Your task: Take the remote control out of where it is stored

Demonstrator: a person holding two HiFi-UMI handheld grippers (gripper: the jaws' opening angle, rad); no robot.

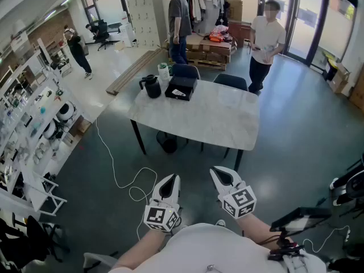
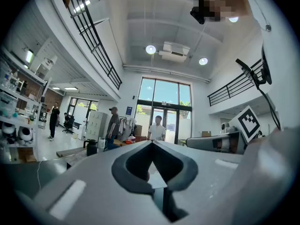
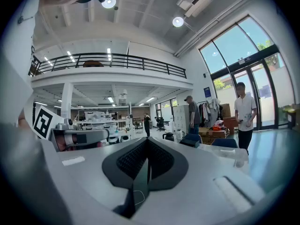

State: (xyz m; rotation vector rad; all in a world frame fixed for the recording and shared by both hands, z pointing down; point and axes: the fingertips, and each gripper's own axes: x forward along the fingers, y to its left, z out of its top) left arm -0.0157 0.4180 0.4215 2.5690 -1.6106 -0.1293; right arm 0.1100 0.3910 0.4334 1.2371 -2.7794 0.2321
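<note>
Remote control unseen; left hand-held gripper (image 1: 170, 178) and right hand-held gripper (image 1: 219, 172) (ribbed black pads (image 3: 132, 161)) both closed, empty.

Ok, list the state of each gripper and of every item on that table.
Left gripper: shut, empty.
Right gripper: shut, empty.
Black box: on the table, seemingly closed.
Black jug: upright, lid on.
Bottle: upright.
Remote control: not in sight.
</note>
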